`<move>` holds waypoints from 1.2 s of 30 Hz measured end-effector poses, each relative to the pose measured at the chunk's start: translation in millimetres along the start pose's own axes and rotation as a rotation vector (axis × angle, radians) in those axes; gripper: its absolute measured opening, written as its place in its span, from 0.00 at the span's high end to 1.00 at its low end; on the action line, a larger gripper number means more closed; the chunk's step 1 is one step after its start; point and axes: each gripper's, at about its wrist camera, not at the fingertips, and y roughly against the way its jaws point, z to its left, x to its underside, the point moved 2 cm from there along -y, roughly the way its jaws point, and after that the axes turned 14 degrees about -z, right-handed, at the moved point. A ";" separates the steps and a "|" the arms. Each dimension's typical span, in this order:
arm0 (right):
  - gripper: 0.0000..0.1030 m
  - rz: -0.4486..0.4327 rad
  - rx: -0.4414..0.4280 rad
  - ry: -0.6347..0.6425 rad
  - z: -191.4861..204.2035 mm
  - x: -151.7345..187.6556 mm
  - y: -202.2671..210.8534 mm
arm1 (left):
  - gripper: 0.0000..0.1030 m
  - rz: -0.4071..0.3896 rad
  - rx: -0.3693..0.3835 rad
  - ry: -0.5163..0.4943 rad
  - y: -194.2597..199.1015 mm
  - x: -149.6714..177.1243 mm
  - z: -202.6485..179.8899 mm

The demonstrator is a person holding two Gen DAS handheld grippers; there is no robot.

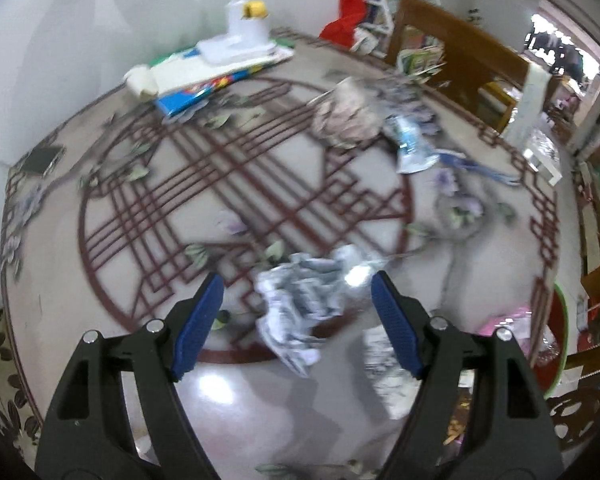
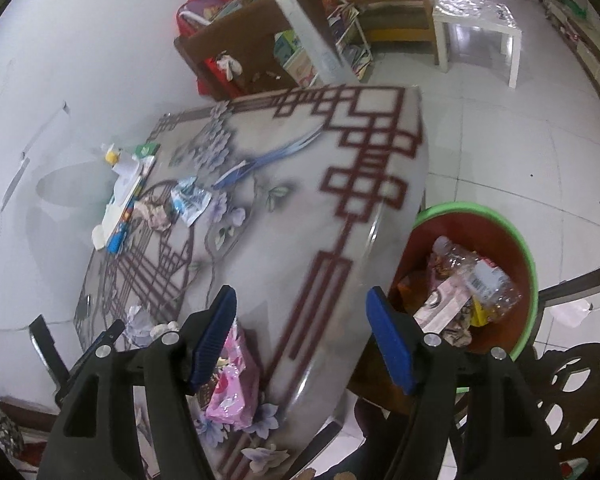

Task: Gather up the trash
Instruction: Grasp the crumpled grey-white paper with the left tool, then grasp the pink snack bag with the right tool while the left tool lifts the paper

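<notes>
Your left gripper (image 1: 298, 280) hangs over the crumpled paper (image 1: 300, 304) near the counter's (image 1: 100, 288) edge, fingers spread; lower, pinch it. Right gripper (image 2: 302, 296) is spread and empty; the bin (image 2: 528, 264) waits.

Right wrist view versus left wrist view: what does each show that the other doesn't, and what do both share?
Only the right wrist view shows the inside of the trash bin, with a plastic bottle in it, and the white side table.

Only the left shows a dark phone-like slab at the table's far edge.

Both show the patterned table, the blue-white wrapper, the crumpled paper and open grippers.
</notes>
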 end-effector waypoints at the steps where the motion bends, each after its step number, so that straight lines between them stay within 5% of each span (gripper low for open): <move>1: 0.36 0.007 -0.003 0.004 3.1 1.4 -1.9 | 0.28 0.007 0.000 -0.001 -2.7 1.9 1.9; 8: 0.29 0.112 -0.048 0.096 40.9 21.5 -30.2 | 0.30 0.075 0.020 0.007 -35.6 12.7 4.4; 13: 0.29 0.234 -0.084 0.153 63.6 50.4 -59.8 | 0.64 0.084 0.062 0.071 -37.7 10.9 5.7; 24: 0.29 0.400 -0.084 0.209 74.3 92.4 -105.0 | 0.66 -0.047 0.065 0.074 -0.5 -19.1 4.7; 32: 0.29 0.394 -0.094 0.244 77.3 90.8 -115.7 | 0.66 -0.079 0.098 0.061 13.0 -33.0 -11.2; 35: 0.43 0.408 -0.088 0.279 80.9 95.3 -124.5 | 0.66 -0.091 0.104 0.054 18.1 -37.4 -15.9; 36: 0.55 0.418 -0.085 0.290 82.0 98.0 -126.8 | 0.66 -0.098 0.108 0.053 21.0 -39.6 -17.8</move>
